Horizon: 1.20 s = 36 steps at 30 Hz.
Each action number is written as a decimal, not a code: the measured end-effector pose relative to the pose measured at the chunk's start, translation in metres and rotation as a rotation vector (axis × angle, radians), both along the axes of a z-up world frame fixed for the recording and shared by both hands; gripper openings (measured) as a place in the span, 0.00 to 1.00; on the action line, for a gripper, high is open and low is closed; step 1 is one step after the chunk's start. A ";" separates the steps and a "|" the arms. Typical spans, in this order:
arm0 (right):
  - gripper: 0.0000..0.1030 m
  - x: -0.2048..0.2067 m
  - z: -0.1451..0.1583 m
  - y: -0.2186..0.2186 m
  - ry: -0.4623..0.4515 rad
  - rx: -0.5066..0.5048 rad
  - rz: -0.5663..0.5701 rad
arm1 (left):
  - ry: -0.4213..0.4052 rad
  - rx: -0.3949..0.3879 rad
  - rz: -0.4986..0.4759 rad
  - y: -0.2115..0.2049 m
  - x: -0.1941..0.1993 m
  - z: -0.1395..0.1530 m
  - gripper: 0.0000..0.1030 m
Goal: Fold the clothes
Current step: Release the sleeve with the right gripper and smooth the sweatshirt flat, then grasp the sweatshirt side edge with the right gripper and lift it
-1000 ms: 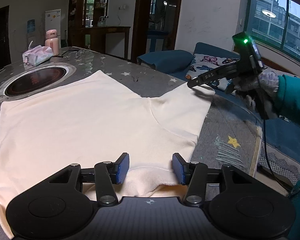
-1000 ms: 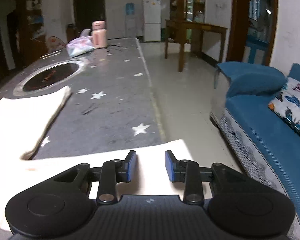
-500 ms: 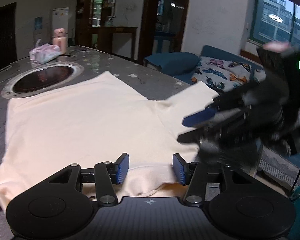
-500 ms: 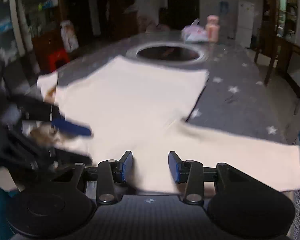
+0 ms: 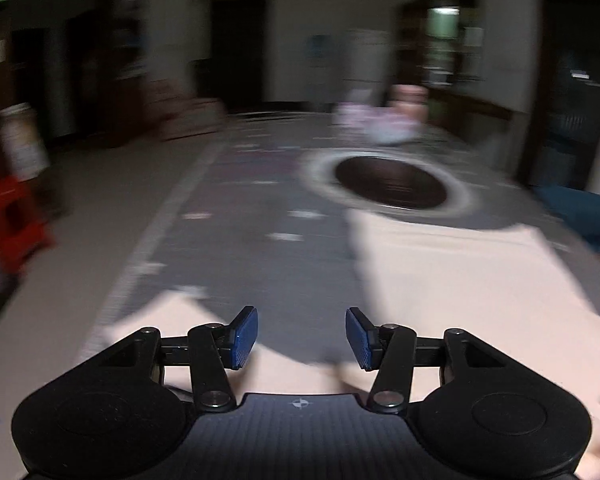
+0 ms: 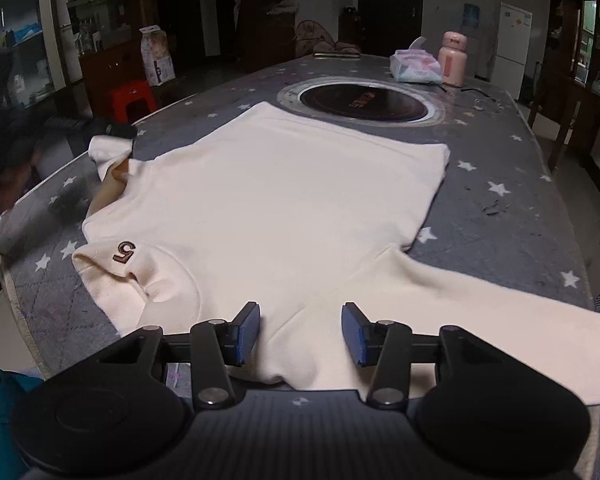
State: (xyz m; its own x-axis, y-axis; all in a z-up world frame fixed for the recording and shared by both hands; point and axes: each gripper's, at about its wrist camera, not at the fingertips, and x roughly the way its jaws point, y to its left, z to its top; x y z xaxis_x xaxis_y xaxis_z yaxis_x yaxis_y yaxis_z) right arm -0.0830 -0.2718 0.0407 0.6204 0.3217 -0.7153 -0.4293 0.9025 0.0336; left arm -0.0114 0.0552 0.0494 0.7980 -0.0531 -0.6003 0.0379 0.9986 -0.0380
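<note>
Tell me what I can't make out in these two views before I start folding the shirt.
- Left wrist view: the whole frame is motion-blurred; the shirt shows only as a pale shape, its edges and folds unreadable.
- Right wrist view: the shirt's near hem is hidden behind the right gripper.
- Right wrist view: the left gripper at the far sleeve is dark and cut off by the frame edge; grip unclear.
- Right wrist view: the cooktop marking is too small to read.

Star-print table (image 6: 500,216) — cream shirt (image 6: 284,200), tissues (image 6: 416,66).
</note>
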 end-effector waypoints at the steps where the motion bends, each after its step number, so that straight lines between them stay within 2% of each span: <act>1: 0.48 0.000 -0.001 0.001 0.002 0.000 0.002 | 0.011 0.007 0.043 0.007 0.008 -0.002 0.51; 4: 0.49 -0.001 -0.002 0.002 0.004 0.002 0.002 | 0.047 0.026 0.167 0.029 0.032 -0.008 0.51; 9: 0.50 0.002 -0.003 0.000 0.008 0.010 -0.003 | 0.120 0.014 0.250 0.039 0.054 -0.027 0.51; 13: 0.51 0.002 -0.004 0.001 0.009 0.011 -0.003 | 0.103 0.045 0.253 0.037 0.057 -0.030 0.50; 15: 0.51 0.002 -0.004 0.000 0.008 0.012 -0.004 | 0.098 0.058 0.249 0.039 0.059 -0.031 0.29; 16: 0.51 0.002 -0.004 0.000 0.007 0.013 -0.005 | 0.095 0.054 0.246 0.042 0.058 -0.030 0.24; 17: 0.51 0.002 -0.004 0.001 0.006 0.013 -0.006 | 0.093 0.032 0.242 0.046 0.058 -0.029 0.14; 19: 0.51 0.002 -0.004 0.001 0.004 0.013 -0.007 | 0.082 -0.015 0.235 0.056 0.056 -0.026 0.08; 21: 0.51 0.001 -0.004 0.001 0.002 0.013 -0.009 | 0.002 -0.066 0.217 0.065 0.042 -0.014 0.02; 26: 0.51 0.002 -0.004 0.001 0.000 0.014 -0.015 | -0.191 -0.192 0.171 0.088 0.005 0.016 0.02; 28: 0.52 0.002 -0.004 0.002 -0.001 0.012 -0.014 | -0.191 -0.213 0.161 0.094 -0.006 0.021 0.02; 29: 0.53 0.002 -0.004 0.002 0.000 0.012 -0.013 | -0.163 -0.207 0.151 0.095 -0.008 0.019 0.03; 34: 0.53 0.003 0.002 0.004 0.009 0.009 0.004 | -0.099 -0.118 0.125 0.081 -0.012 0.011 0.10; 35: 0.53 0.003 0.005 0.005 0.012 0.012 0.012 | -0.093 -0.117 0.128 0.081 -0.013 0.009 0.16; 36: 0.53 0.004 0.010 0.006 0.016 0.016 0.026 | -0.086 -0.120 0.127 0.082 -0.013 0.008 0.28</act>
State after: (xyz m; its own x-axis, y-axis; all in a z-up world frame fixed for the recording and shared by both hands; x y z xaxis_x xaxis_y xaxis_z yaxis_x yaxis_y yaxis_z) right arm -0.0790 -0.2657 0.0506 0.5999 0.3490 -0.7199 -0.4522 0.8903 0.0548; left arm -0.0243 0.1367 0.0572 0.8510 -0.0159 -0.5249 -0.0798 0.9840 -0.1591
